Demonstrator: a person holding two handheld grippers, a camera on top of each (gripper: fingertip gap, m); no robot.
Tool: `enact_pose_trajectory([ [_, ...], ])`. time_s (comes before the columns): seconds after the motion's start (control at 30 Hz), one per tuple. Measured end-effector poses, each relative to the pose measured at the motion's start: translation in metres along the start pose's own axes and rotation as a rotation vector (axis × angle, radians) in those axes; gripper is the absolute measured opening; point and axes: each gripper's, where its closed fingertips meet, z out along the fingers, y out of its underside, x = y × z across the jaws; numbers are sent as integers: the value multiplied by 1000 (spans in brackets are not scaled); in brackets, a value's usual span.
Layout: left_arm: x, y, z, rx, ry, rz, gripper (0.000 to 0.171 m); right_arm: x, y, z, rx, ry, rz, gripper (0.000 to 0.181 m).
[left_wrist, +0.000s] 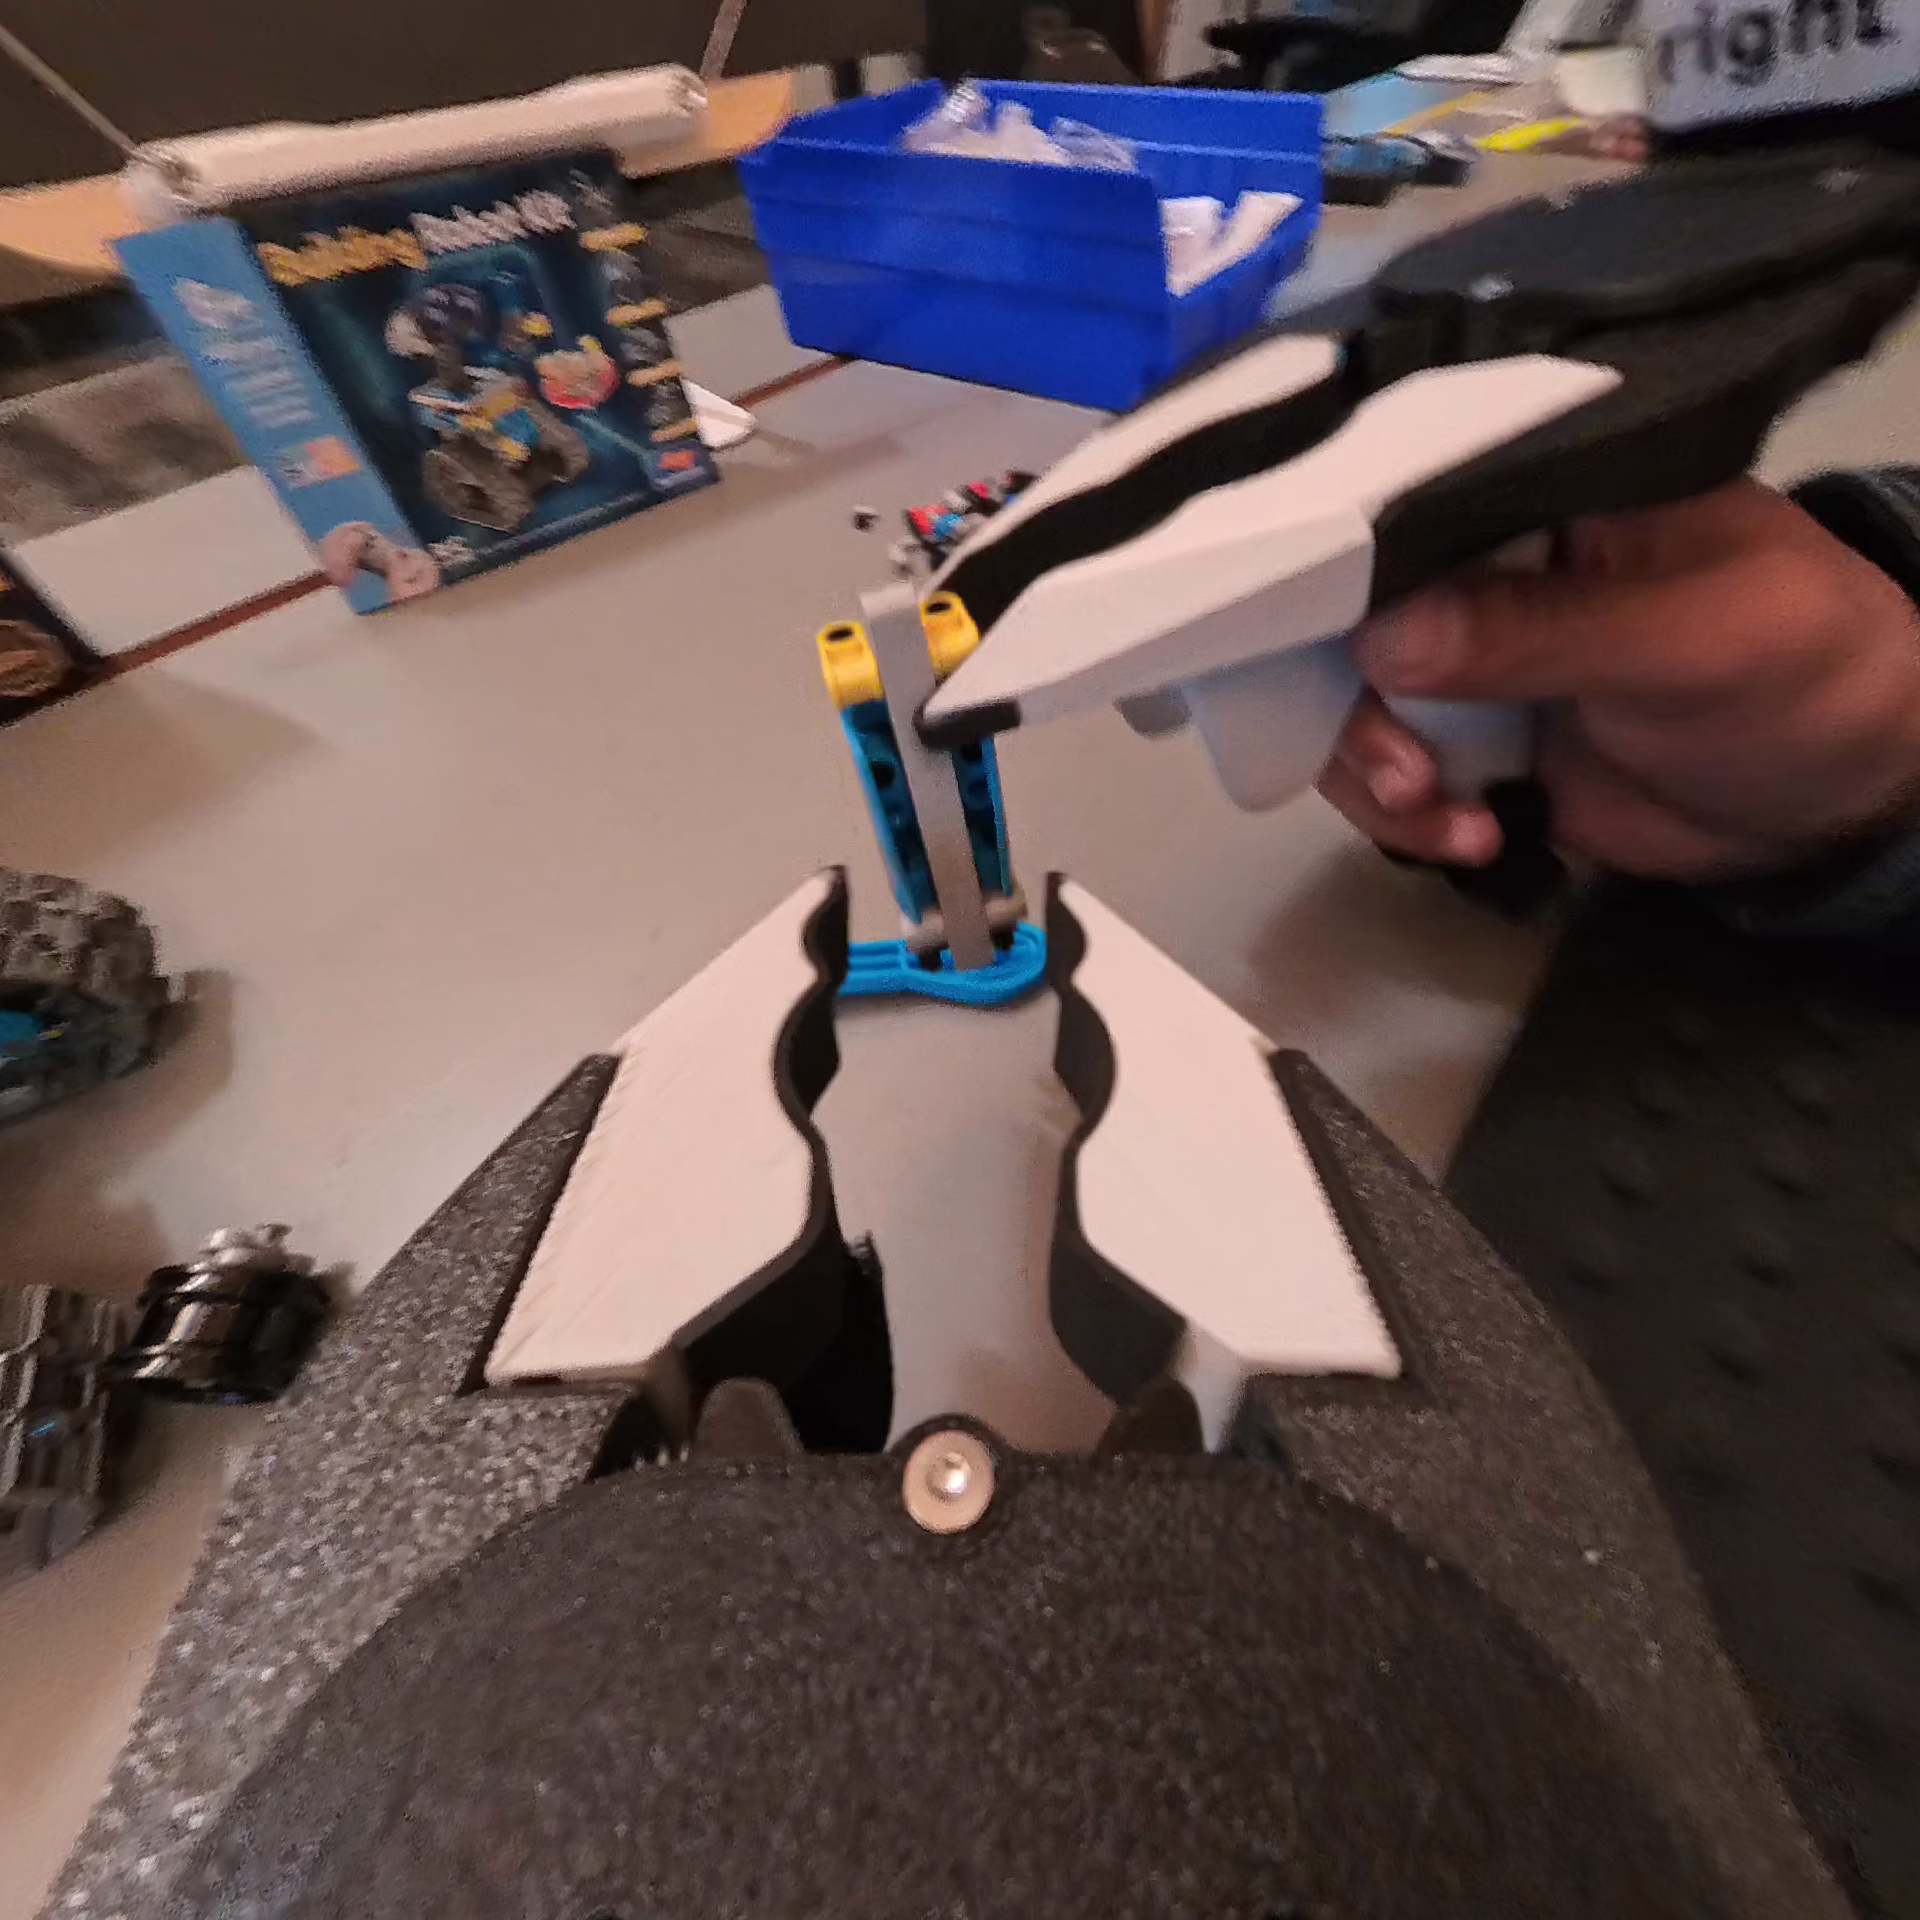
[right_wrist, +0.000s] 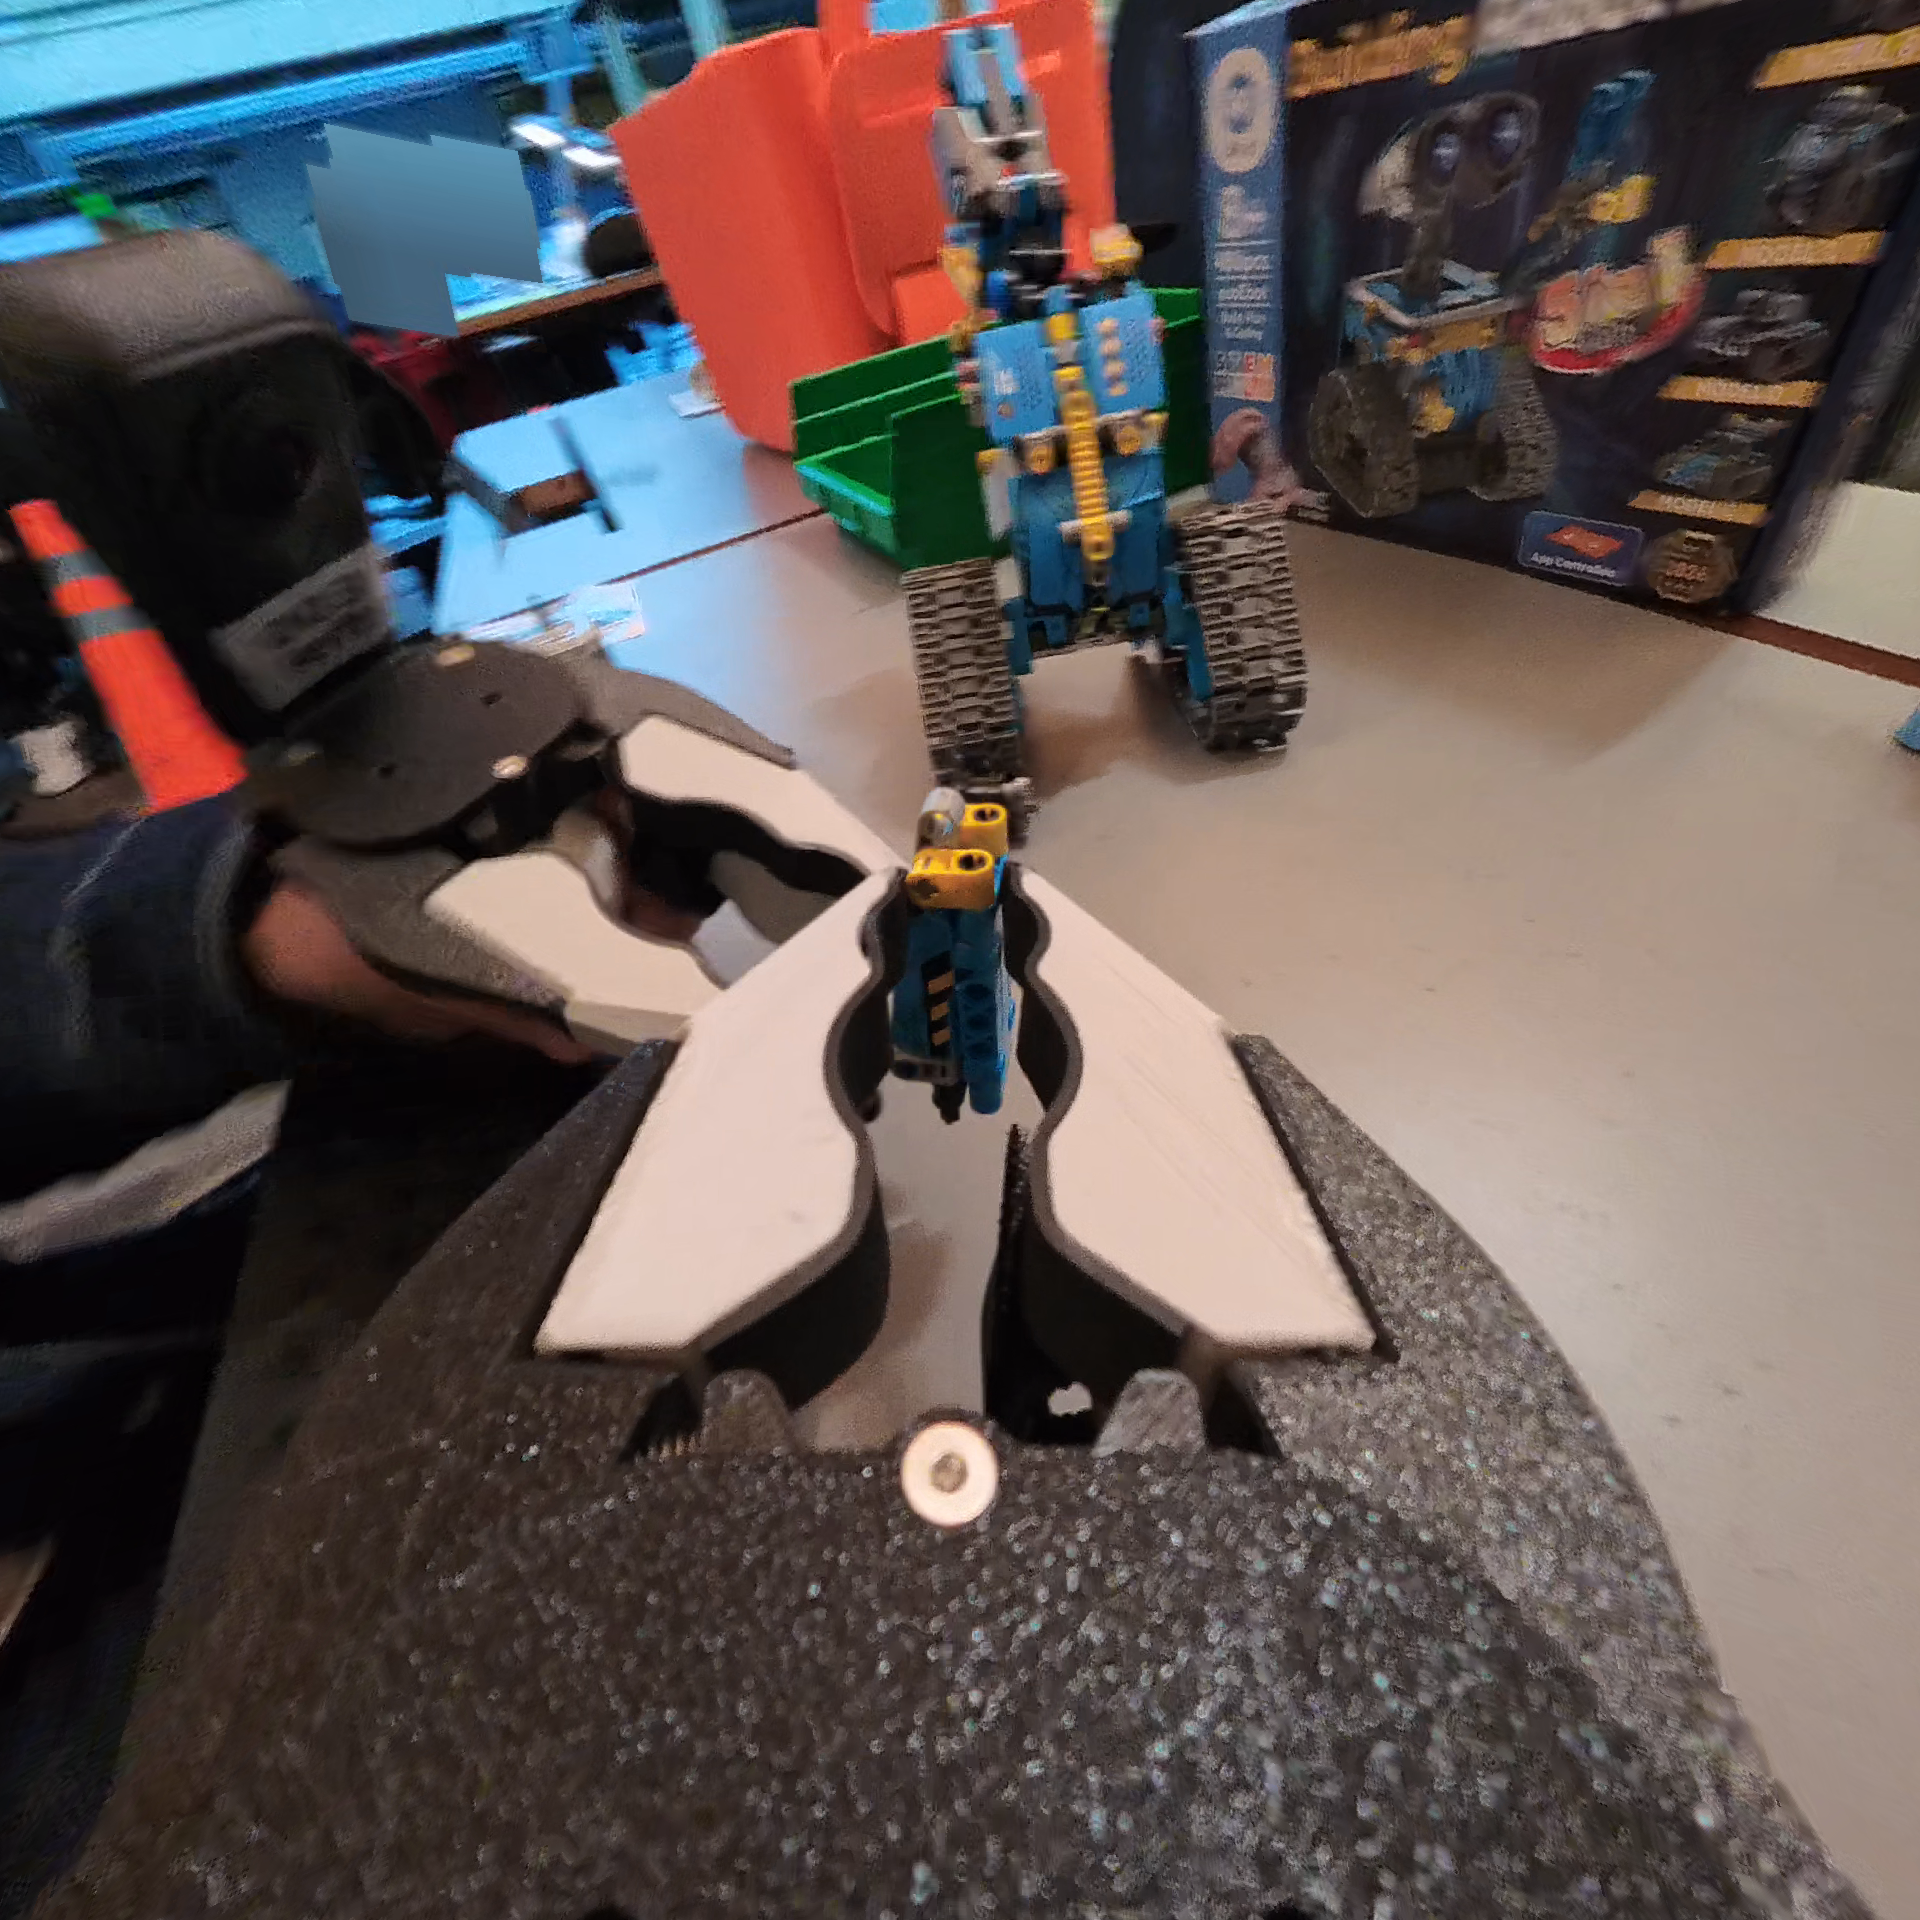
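A small brick assembly (left_wrist: 920, 821) stands upright above the grey table (left_wrist: 520, 831): two blue beams with yellow tops, a grey plate between them and a flat blue piece (left_wrist: 935, 977) at its foot. My left gripper (left_wrist: 945, 904) is closed on that flat blue piece, one tip on each side. My right gripper (left_wrist: 930, 665) comes in from the right, held by a hand (left_wrist: 1621, 696), and is shut on the upper part of the assembly. In the right wrist view the assembly (right_wrist: 951, 987) sits clamped between my right gripper (right_wrist: 951, 894) tips. The left gripper's fingers (right_wrist: 727, 769) reach in beneath from the left.
A toy box (left_wrist: 416, 364) and a blue bin (left_wrist: 1018, 229) stand at the back, with loose small pieces (left_wrist: 956, 520) before them. A tracked blue robot model (right_wrist: 1091, 499), a green bin (right_wrist: 883, 457) and an orange cone (right_wrist: 114, 665) lie beyond. Tracked parts (left_wrist: 73, 987) sit left; a black mat (left_wrist: 1714, 1247) lies right. Only a small space, under 4 cm, lies between the two pairs of fingers.
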Motion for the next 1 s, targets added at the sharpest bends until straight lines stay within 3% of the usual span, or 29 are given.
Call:
enact_pose_trajectory([
  [0.1,11,-4,-27,73,214,5,41,-24,12,-2,-80,-223,-5,15],
  [0.17,16,-12,-45,141,325,0,33,-47,22,-3,-131,-382,-20,15],
  [0.3,29,-1,-61,113,457,80,22,-70,45,-3,-239,-499,-99,15],
  [0.47,52,6,-69,91,576,134,19,-81,56,-2,-291,-524,-153,15],
  [0.57,52,16,-64,45,558,176,8,-85,62,-2,-316,-529,-178,15],
  [1.0,43,17,-59,21,526,133,6,-72,53,2,-251,-406,-251,13],
])
